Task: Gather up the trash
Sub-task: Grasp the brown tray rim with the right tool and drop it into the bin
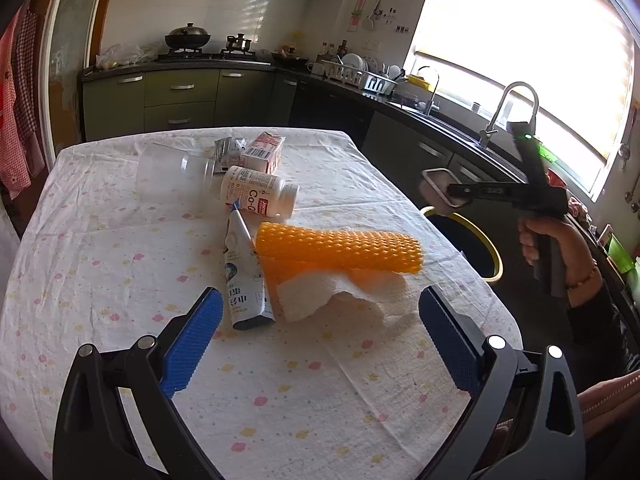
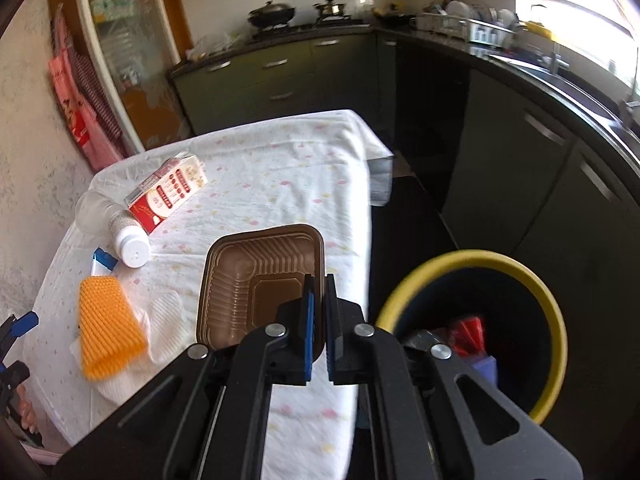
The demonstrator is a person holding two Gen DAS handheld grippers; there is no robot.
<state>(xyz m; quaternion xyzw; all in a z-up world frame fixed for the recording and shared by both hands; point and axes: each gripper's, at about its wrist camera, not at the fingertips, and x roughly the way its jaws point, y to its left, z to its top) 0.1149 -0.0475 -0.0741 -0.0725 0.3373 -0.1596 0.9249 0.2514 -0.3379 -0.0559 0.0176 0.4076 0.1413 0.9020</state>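
From the left wrist, the left gripper (image 1: pixel 320 344) hangs wide open and empty over the desk (image 1: pixel 100 280), which is draped in a white cloth with pastel dots. Just ahead of its blue pads lie a crumpled white paper towel (image 1: pixel 320 296) with an orange bumpy foam sleeve (image 1: pixel 340 250) resting on it, a flattened white and blue carton (image 1: pixel 246 280) touching the sleeve's left end, a white pill bottle (image 1: pixel 258 196) on its side, a clear plastic jar (image 1: pixel 172 176), a red and white box (image 1: pixel 264 152) and small silvery sachets (image 1: pixel 226 148) behind. Off the desk's right edge, a hand (image 1: pixel 560 248) holds the right gripper (image 1: pixel 440 194) above a yellow-rimmed dark bin (image 1: pixel 494 256). From the right wrist, the right gripper (image 2: pixel 318 320) is clamped tight on the rim of a brown ribbed plastic tray (image 2: pixel 248 280), lifted above the desk's edge (image 2: pixel 320 420). The bin (image 2: pixel 552 312) stands just right of it, on the floor, with red and blue scraps inside. The sleeve (image 2: pixel 106 328), towel (image 2: pixel 168 328), bottle (image 2: pixel 132 246) and box (image 2: pixel 168 196) lie on the desk to the left.
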